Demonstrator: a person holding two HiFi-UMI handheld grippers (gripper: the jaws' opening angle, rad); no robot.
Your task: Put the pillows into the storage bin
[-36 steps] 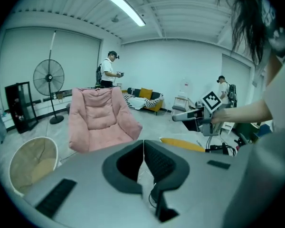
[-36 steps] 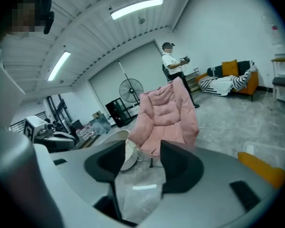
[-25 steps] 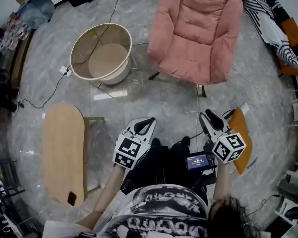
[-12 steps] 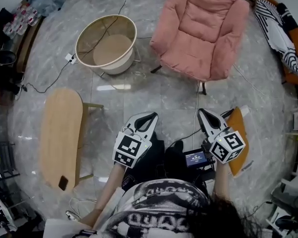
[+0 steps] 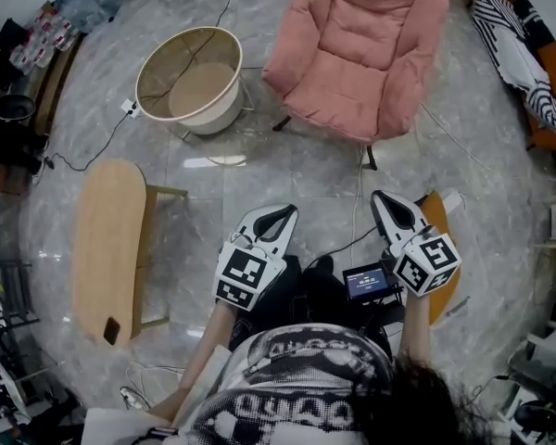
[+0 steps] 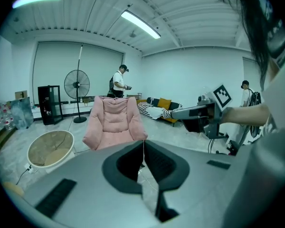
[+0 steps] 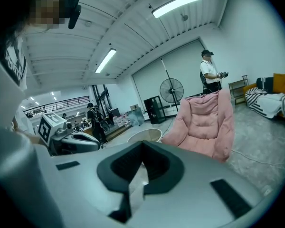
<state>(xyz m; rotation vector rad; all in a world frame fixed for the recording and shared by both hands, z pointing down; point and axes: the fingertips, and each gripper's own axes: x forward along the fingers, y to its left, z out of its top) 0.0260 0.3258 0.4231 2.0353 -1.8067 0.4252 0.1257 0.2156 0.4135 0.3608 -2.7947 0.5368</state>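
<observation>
Wooden table (image 5: 111, 239) far left on marble floor. Storage bin (image 5: 218, 120), round and cream, up-left, bare bottom showing, just beside pink armchair (image 5: 352, 54). Left tool (image 5: 280, 216) low in front of person, jaws together, nothing between. Right tool (image 5: 391, 202) shut tight too, empty. Orange pillow (image 5: 438, 221) on floor just right of right tool, part-hidden behind it, well apart from bin. Striped fabric (image 5: 510, 35) far right.

shirt (image 5: 301, 378): black-white print | left tongs (image 5: 280, 213), right tongs (image 5: 389, 199): white bodies, black-white square markings
</observation>
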